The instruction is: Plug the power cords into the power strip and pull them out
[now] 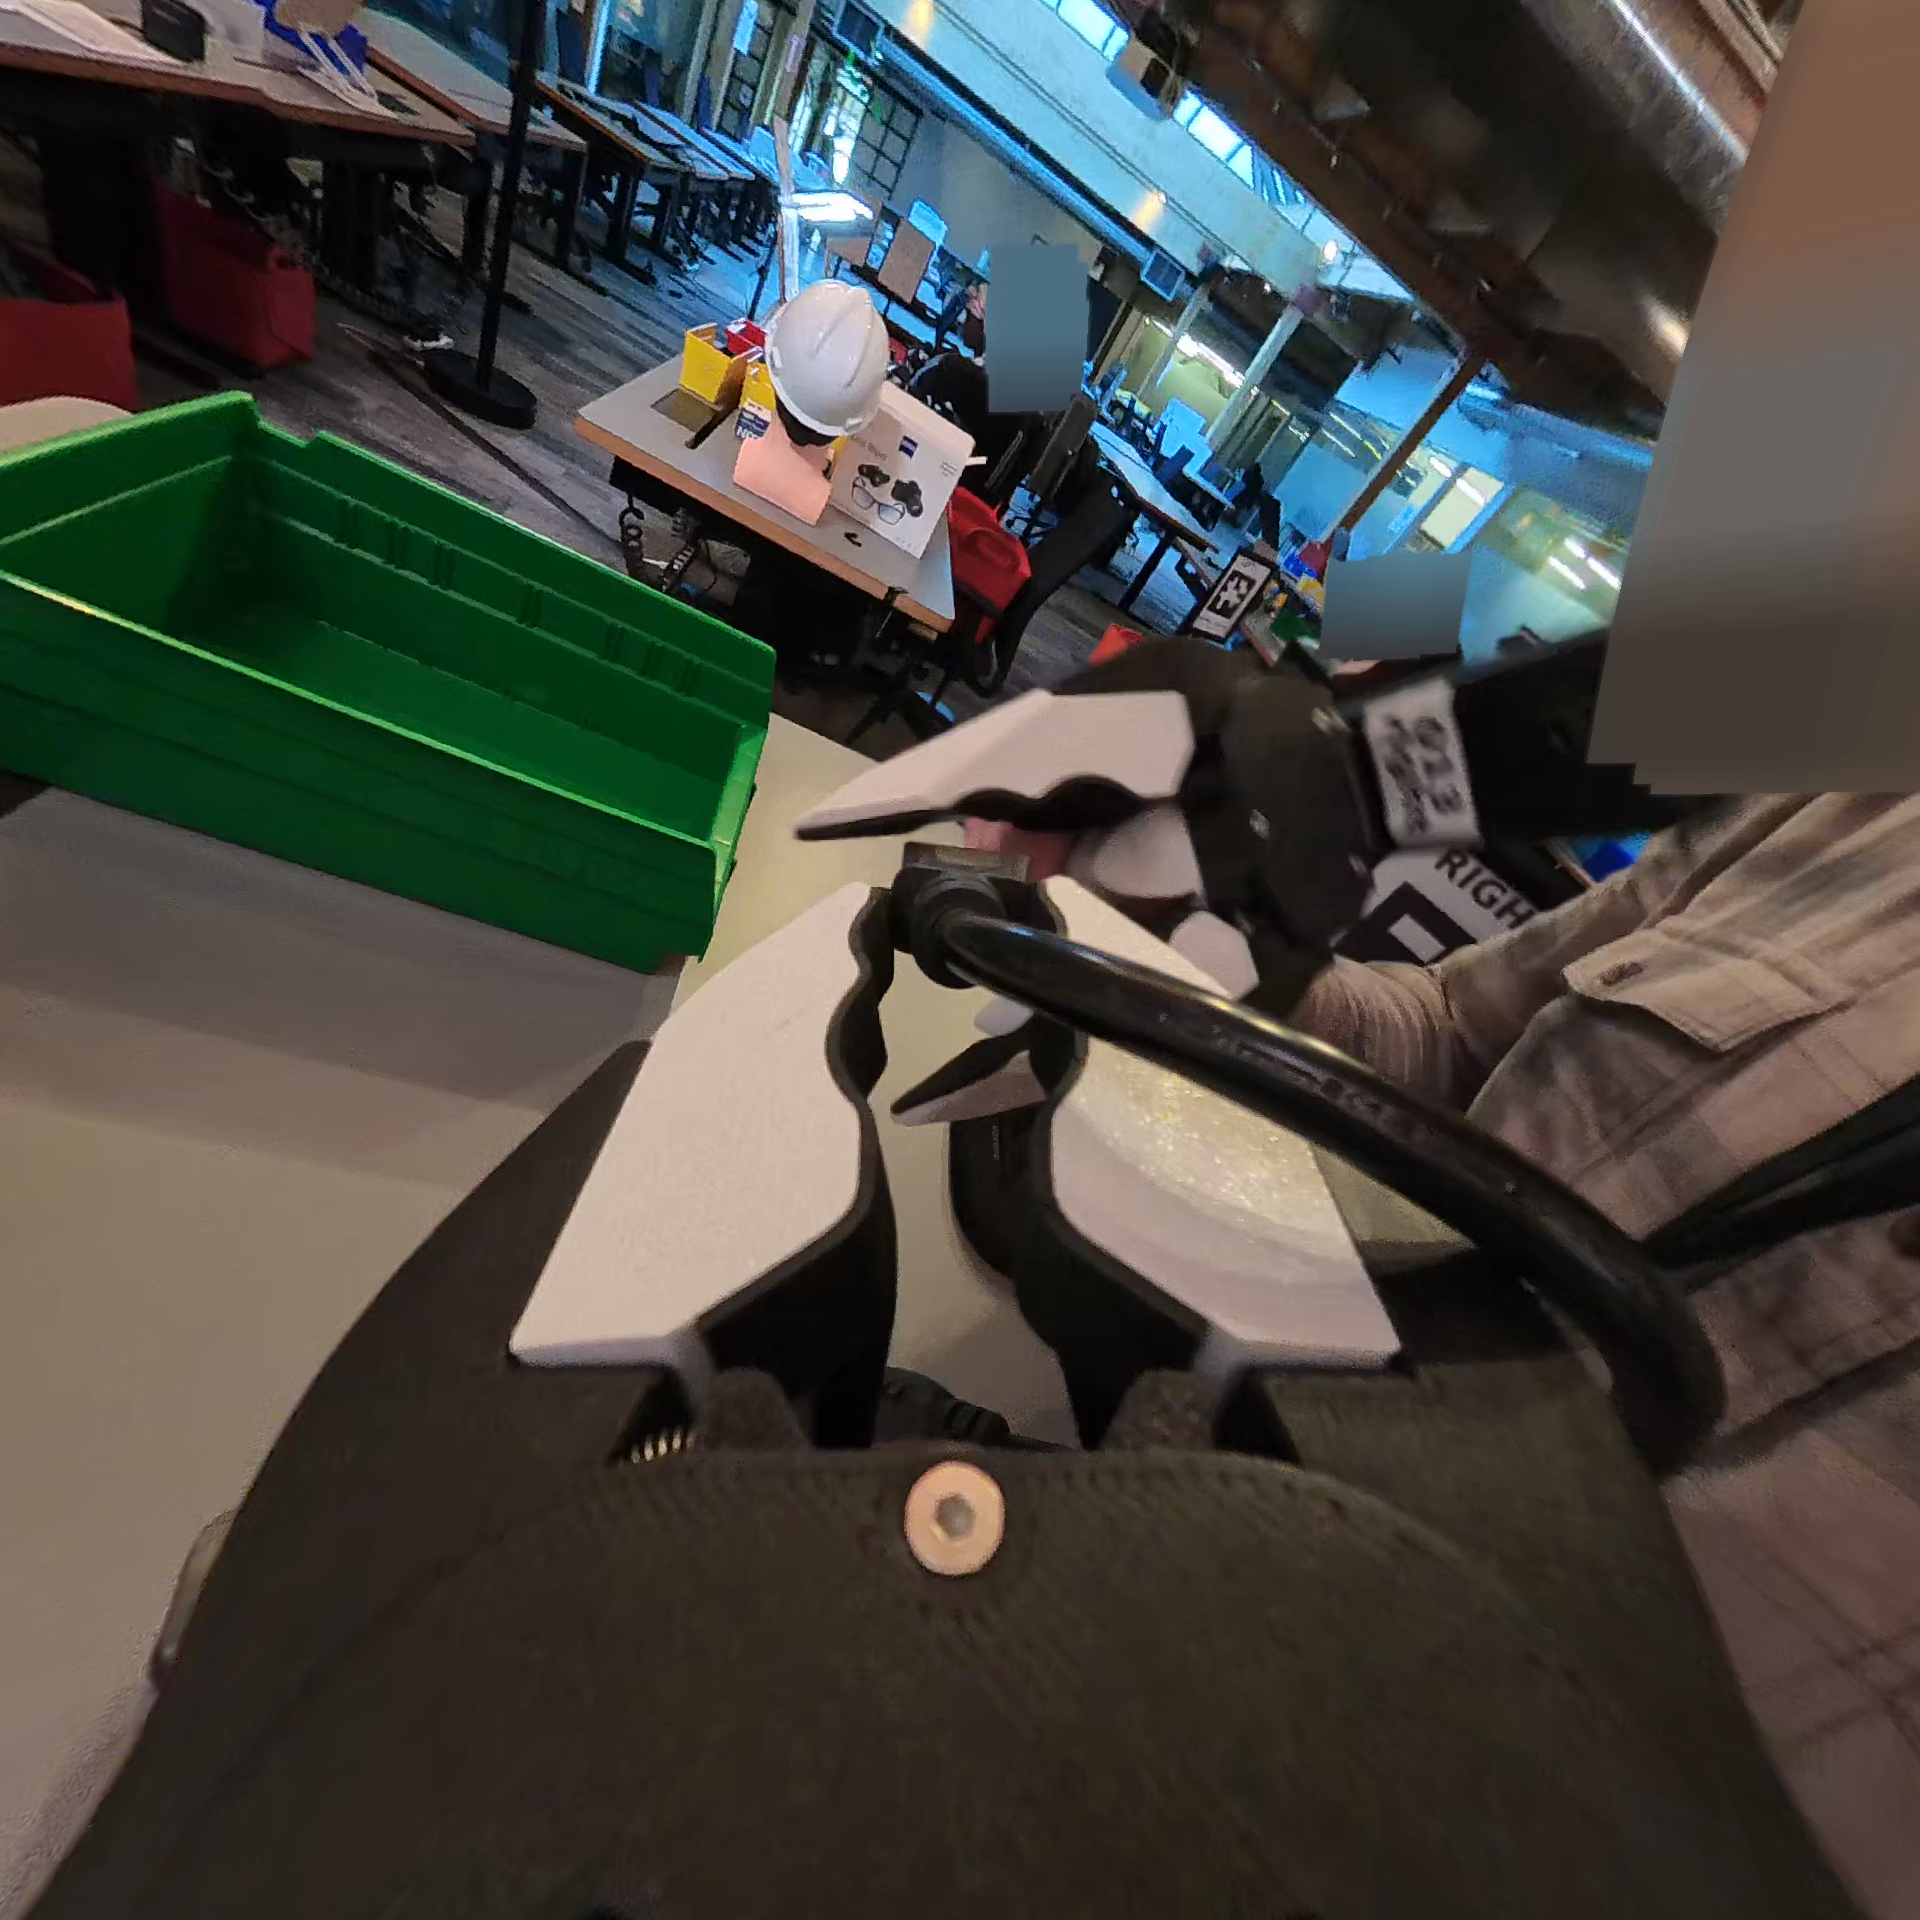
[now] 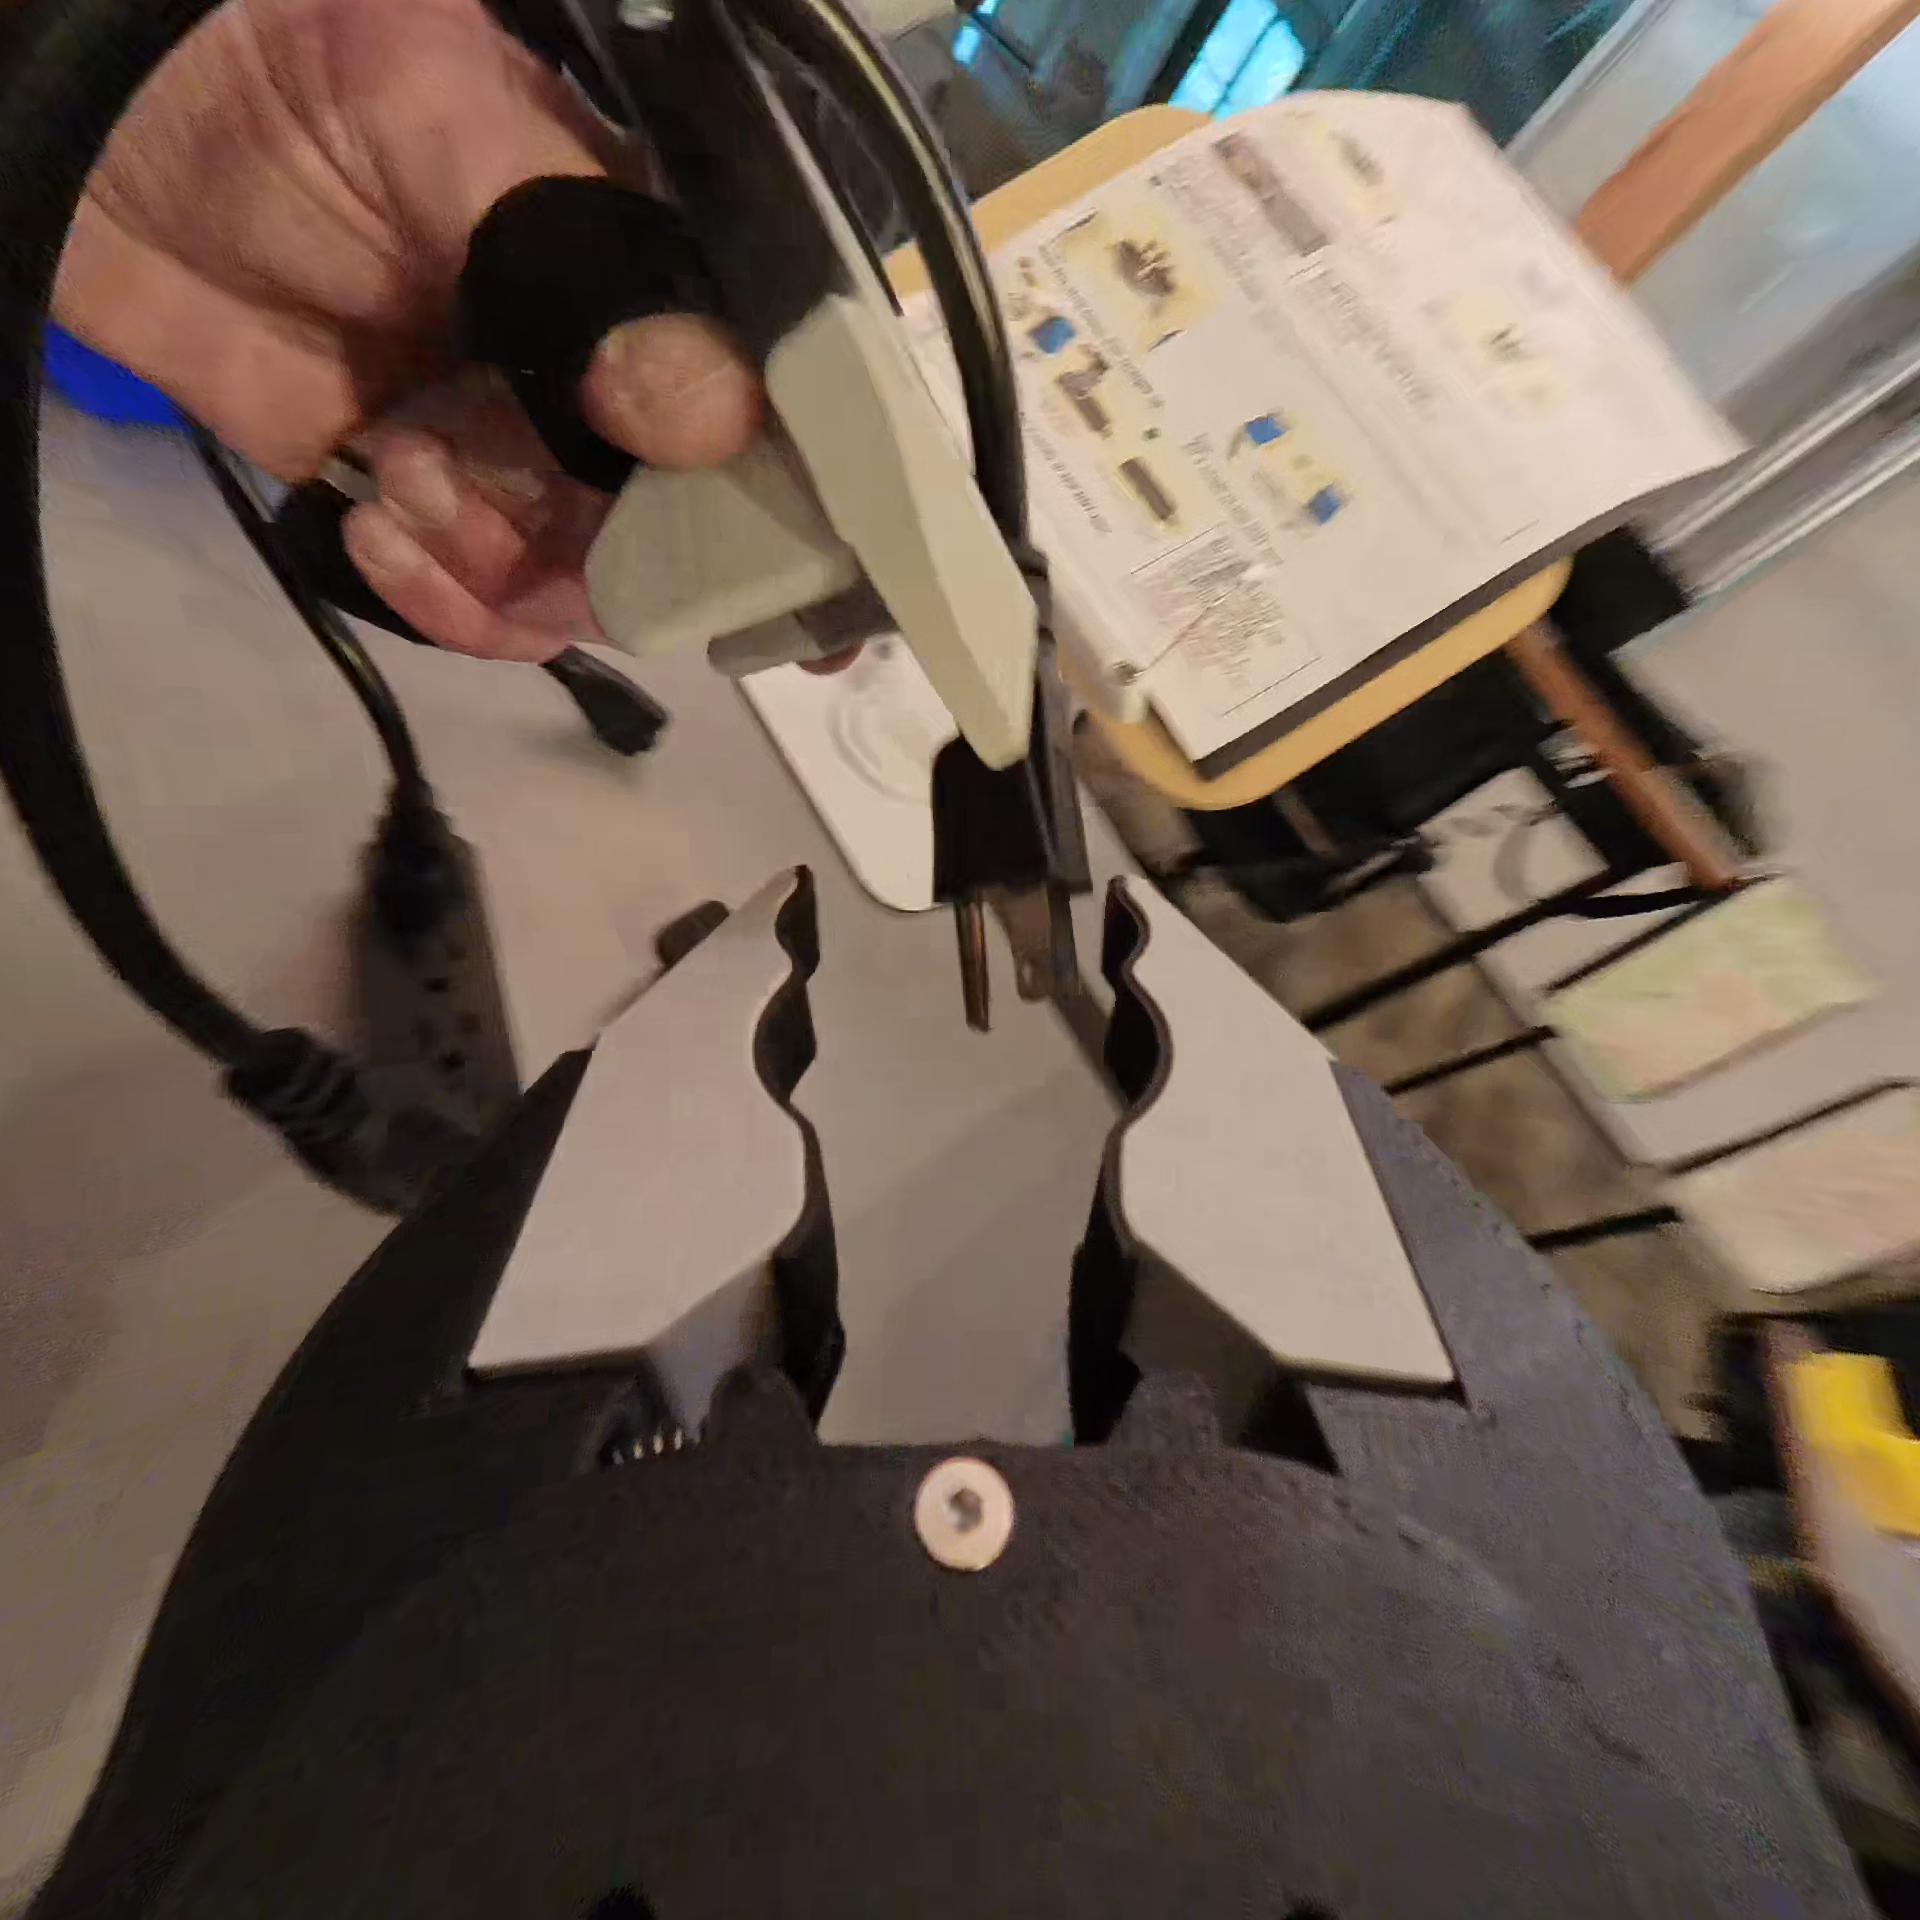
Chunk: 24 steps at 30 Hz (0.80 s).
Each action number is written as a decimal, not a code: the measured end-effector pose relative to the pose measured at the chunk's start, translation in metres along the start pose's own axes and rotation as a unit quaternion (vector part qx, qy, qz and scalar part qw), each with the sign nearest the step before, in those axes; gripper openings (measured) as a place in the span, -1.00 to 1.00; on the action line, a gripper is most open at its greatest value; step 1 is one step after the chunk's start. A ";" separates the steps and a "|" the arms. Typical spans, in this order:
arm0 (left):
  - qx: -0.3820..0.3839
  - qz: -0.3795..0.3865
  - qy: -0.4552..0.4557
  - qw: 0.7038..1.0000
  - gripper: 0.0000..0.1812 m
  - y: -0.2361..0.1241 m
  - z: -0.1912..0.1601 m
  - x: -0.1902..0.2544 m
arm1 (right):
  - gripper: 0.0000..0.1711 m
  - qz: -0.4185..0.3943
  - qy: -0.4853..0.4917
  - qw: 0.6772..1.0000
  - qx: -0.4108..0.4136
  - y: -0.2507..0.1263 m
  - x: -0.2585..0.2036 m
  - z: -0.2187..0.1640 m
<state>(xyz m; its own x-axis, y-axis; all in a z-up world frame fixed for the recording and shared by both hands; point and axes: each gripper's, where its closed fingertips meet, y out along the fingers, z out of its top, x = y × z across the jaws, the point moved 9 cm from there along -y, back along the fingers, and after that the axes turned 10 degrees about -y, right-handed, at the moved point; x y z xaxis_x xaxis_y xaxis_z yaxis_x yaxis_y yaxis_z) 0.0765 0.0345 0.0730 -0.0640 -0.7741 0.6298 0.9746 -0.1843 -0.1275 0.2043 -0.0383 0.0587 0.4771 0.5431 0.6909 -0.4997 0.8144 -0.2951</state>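
My left gripper (image 1: 956, 914) clamps the black plug (image 2: 987, 831) of a power cord (image 1: 1299, 1070), prongs bare. My right gripper (image 2: 956, 935) gapes wide beneath it; the power strip (image 2: 436, 935) lies at nine o'clock.

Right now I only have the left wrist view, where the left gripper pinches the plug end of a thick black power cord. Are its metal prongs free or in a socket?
Observer: Free. In the right wrist view the black plug hangs from the left gripper, with its metal prongs bare and pointing down at the grey table.
Operator: Where is the strip?
Observer: The long black power strip lies on that table near the right gripper, apart from the plug.
Operator: Is the right gripper holding anything?
Observer: No. Its jaws stand open and empty, and the prongs hang just ahead of the gap.
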 end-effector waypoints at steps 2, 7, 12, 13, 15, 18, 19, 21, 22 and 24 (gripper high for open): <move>-0.003 -0.001 -0.012 1.000 -0.73 0.005 -0.001 0.000 | -0.52 -0.055 -0.066 0.996 -0.040 0.002 -0.004 0.004; 0.007 -0.004 -0.042 0.999 -0.74 0.007 -0.004 -0.003 | -0.72 -0.063 -0.106 0.990 -0.066 0.003 -0.001 0.002; -0.034 0.024 -0.005 0.999 -0.45 0.011 -0.008 0.000 | -0.73 -0.018 -0.147 0.986 -0.071 0.004 -0.002 0.003; -0.046 0.024 0.000 0.999 -0.35 0.013 -0.008 0.002 | -0.74 -0.011 -0.159 0.985 -0.073 0.005 -0.003 0.004; -0.061 0.015 -0.002 0.998 -0.35 0.017 -0.008 0.005 | -0.74 -0.007 -0.179 0.981 -0.080 0.006 -0.002 0.006; -0.071 0.026 -0.006 0.997 -0.49 0.017 -0.006 0.003 | -0.74 -0.007 -0.207 0.973 -0.099 0.008 0.001 0.004; -0.067 0.024 -0.013 0.997 -0.51 0.016 -0.005 0.002 | -0.74 -0.007 -0.215 0.971 -0.102 0.008 0.002 0.004; -0.064 0.023 -0.020 0.997 -0.60 0.015 -0.005 0.000 | -0.74 -0.003 -0.225 0.968 -0.110 0.009 0.003 0.002; -0.056 0.024 -0.019 0.998 -0.63 0.015 -0.005 0.001 | -0.74 -0.003 -0.228 0.967 -0.109 0.009 0.003 0.002; -0.050 0.029 -0.018 0.998 -0.63 0.016 -0.006 0.000 | -0.74 -0.002 -0.232 0.966 -0.114 0.009 0.003 0.001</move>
<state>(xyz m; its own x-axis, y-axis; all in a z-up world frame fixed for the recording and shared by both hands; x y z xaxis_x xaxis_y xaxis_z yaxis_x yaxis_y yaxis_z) 0.0906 0.0278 0.0666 0.0018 -0.7637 0.6456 0.9501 -0.2001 -0.2394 0.2007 -0.0291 0.0586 0.0773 0.4337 0.8977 -0.3010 0.8686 -0.3937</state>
